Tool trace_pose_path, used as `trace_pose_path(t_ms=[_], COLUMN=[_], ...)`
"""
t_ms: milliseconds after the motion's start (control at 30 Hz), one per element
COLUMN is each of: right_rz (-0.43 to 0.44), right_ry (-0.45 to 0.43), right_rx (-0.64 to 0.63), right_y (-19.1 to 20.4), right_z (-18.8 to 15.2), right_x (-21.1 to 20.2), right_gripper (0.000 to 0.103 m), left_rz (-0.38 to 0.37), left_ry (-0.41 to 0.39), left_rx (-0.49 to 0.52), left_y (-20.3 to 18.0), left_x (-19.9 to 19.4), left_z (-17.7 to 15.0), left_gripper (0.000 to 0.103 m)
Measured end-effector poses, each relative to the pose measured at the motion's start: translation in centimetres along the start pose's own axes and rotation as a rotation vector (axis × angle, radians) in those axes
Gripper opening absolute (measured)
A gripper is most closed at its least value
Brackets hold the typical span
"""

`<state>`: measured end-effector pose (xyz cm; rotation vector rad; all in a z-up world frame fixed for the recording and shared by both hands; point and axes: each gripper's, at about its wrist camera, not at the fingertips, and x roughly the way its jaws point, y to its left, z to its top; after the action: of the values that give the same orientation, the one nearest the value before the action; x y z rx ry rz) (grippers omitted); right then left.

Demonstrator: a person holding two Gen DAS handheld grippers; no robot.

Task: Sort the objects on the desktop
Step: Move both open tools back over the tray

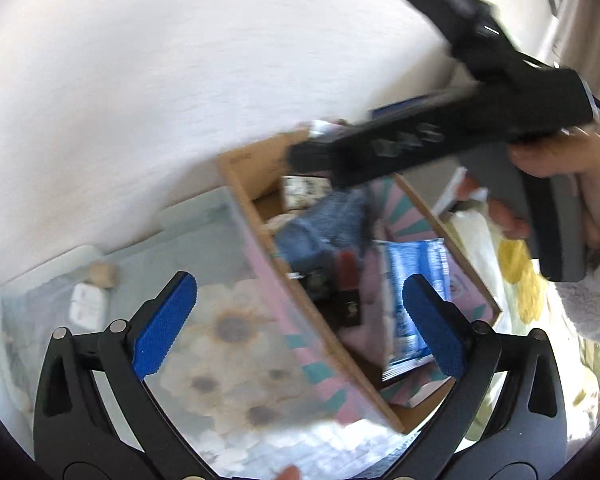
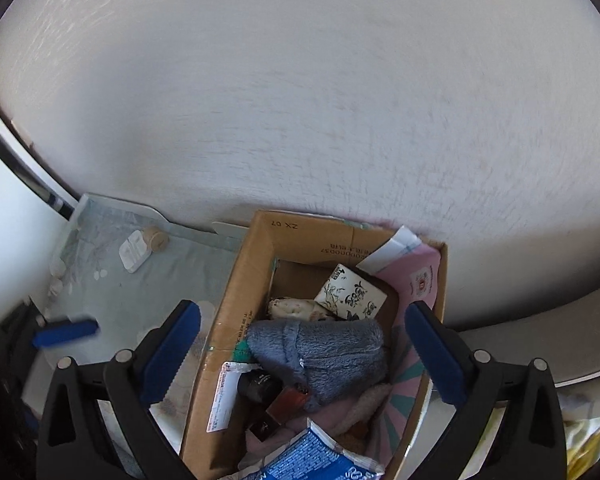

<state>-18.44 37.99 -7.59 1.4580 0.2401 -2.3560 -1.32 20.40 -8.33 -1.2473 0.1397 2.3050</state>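
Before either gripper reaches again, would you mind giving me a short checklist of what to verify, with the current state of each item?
1. Left gripper open and empty: ok.
2. Right gripper open and empty: ok.
3. Cardboard box open at the top and reachable: ok.
4. Room left in the box: not ok; the grey plush item, patterned box and blue packet crowd it.
5. Items still outside: not ok; a white case lies on the floral mat.
6. Left view sharp enough to aim: not ok, blurred.

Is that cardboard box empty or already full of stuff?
Fairly full. The cardboard box stands open and holds a fuzzy blue-grey cloth, a patterned white box, a blue packet and small dark bottles.
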Motion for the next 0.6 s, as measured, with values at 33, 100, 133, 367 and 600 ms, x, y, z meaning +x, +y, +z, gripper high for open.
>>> trace_pose_path(t_ms=[33, 100, 133, 367, 600], right_rz=[-0.013, -0.024, -0.028, -0.048, 0.025], right_ry=[-0.015, -0.055, -0.066, -0.187, -0.164], right_rx=[-0.017, -0.058, -0.073, -0.154, -0.179], right_y=[0.7, 2.3, 3.0, 8.8, 14.0], right_z=[0.1, 0.3, 0.3, 0.3, -0.3], right_x=[-0.4, -1.3, -1.5, -3.3, -0.7], right_gripper=[0.102, 0.102, 0.102, 0.102, 0.102], left_rz=[0.002, 0.021, 0.034, 0.193, 0.274], left_ry=[-0.002, -0.019, -0.026, -0.081, -0.041], left_rx=[-0.016, -0.06, -0.078, -0.208, -0.313], left_y=[0.9, 3.0, 4.0, 12.1, 19.7], left_x=[-0.5, -1.6, -2.0, -6.4, -6.7], left_z=[-0.2, -0.7, -0.9, -3.8, -7.8], left_gripper=[0.103, 0.103, 0.103, 0.103, 0.103])
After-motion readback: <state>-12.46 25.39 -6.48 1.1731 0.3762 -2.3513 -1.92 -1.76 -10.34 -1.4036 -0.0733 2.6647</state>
